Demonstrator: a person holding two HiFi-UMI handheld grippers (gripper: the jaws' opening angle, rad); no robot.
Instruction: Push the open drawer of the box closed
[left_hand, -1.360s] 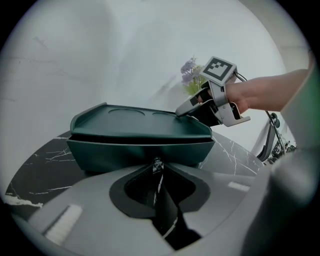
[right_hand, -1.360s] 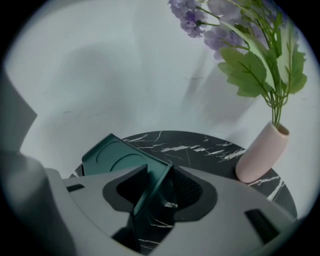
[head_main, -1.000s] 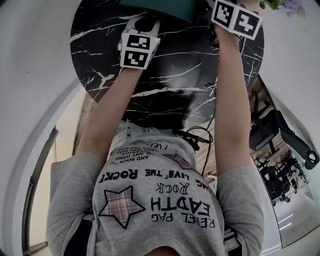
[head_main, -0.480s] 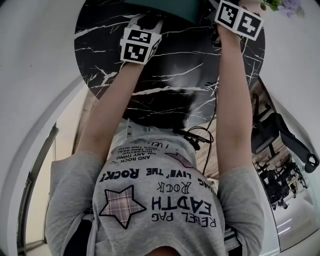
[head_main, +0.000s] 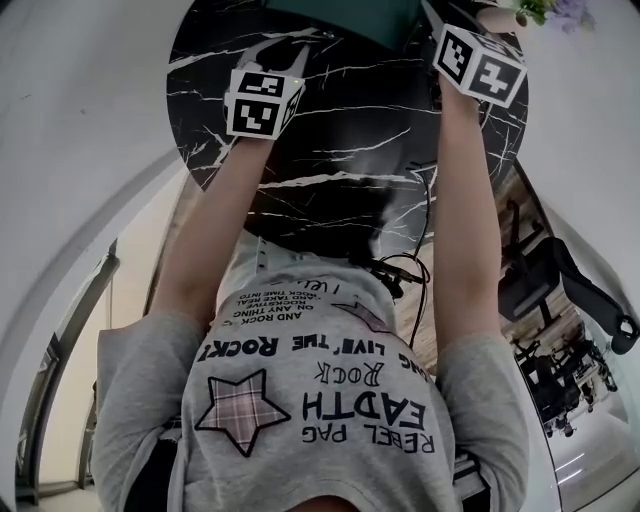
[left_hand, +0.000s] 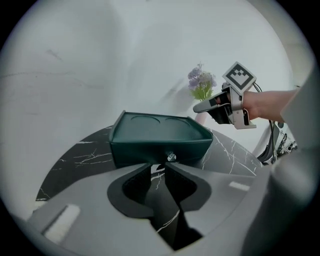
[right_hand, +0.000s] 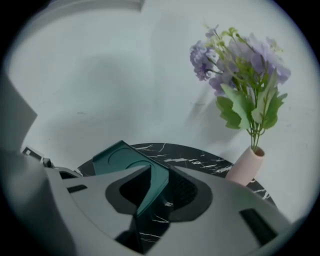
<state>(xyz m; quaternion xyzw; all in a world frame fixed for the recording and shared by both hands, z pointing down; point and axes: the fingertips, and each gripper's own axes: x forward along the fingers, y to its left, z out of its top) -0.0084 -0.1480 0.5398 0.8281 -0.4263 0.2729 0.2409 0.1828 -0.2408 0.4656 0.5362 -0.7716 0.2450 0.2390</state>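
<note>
A dark green box (left_hand: 159, 134) stands at the far side of the round black marble table (head_main: 340, 150). Its drawer front, with a small metal knob (left_hand: 171, 157), sits flush with the box. My left gripper (left_hand: 159, 167) is open and empty, a short way in front of the knob. My right gripper (right_hand: 160, 176) hovers in the air above the box's right side, also seen as the right gripper (left_hand: 202, 106) in the left gripper view. Its jaws have just been closing a little and still stand open, with nothing between them. The box corner (right_hand: 150, 185) shows beyond them.
A pink vase (right_hand: 245, 167) of purple flowers (right_hand: 240, 75) stands at the table's back right, close to the white wall. A black cable (head_main: 400, 270) hangs at the table's near edge. An office chair (head_main: 560, 270) is on the floor to the right.
The left gripper has drawn back from the box, toward the left and nearer me. The right gripper has lifted slightly.
</note>
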